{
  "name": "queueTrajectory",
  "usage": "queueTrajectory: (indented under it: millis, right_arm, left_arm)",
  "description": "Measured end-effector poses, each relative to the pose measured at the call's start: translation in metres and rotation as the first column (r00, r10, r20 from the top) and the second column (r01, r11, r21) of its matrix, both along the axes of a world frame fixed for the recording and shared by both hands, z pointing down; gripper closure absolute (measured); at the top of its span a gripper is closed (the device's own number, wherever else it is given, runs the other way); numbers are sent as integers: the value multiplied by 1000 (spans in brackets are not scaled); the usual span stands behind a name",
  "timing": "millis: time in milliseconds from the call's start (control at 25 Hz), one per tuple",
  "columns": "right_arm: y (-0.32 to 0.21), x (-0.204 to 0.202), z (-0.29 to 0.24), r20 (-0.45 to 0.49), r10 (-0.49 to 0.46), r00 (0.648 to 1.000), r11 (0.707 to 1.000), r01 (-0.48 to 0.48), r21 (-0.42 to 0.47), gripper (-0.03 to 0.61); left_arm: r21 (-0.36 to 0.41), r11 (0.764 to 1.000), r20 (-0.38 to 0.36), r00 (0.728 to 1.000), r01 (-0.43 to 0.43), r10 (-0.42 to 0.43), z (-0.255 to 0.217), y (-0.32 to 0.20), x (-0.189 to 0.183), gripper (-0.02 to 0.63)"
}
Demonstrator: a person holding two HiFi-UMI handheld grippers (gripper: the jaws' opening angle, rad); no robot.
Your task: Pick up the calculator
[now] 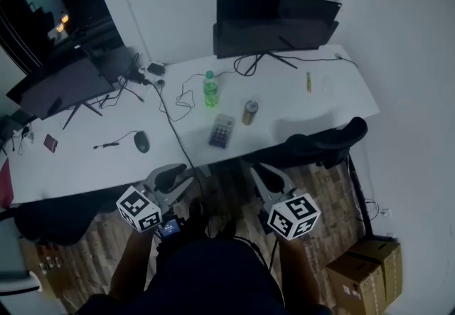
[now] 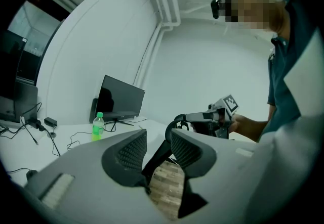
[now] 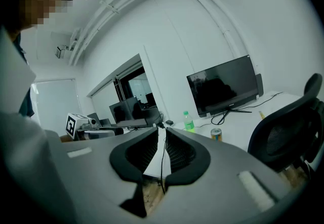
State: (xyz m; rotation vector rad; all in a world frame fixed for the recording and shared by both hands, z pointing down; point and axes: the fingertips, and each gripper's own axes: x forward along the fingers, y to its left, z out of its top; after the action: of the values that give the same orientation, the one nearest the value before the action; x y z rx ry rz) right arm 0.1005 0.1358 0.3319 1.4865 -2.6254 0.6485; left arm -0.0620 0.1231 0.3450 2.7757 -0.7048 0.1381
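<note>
The grey calculator [image 1: 222, 131] lies flat near the front edge of the white desk [image 1: 320, 97], between a green bottle [image 1: 210, 89] and a gold can [image 1: 249, 112]. Both grippers hang below the desk edge, over the wooden floor, well short of the calculator. My left gripper [image 1: 173, 177] [image 2: 158, 139] has a clear gap between its jaws and nothing in it. The jaws of my right gripper [image 1: 264, 177] [image 3: 162, 137] stand a narrow gap apart, also empty. Neither gripper view shows the calculator.
A black office chair [image 1: 323, 143] stands at the desk's front right, close to my right gripper. Black monitors [image 1: 276, 24] [image 1: 64, 86] stand at the back, with trailing cables. A mouse [image 1: 142, 141] lies to the left. Cardboard boxes [image 1: 366, 271] sit on the floor.
</note>
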Motion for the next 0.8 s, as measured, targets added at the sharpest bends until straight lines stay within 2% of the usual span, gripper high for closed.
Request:
queueTrajectory:
  millis: [280, 440, 800]
  right_arm:
    - [-20, -8, -5, -10, 54, 998, 998, -54, -10, 547]
    - [-34, -5, -8, -21, 108, 994, 994, -108, -10, 548]
    - [-52, -24, 9, 1, 145, 989, 987, -145, -67, 548]
  left_arm:
    - [-23, 998, -17, 998, -64, 64, 8, -40, 2, 479]
    - [-12, 992, -28, 992, -124, 124, 4, -59, 6, 480]
    - [-59, 979, -23, 980, -197, 196, 20, -93, 1, 486]
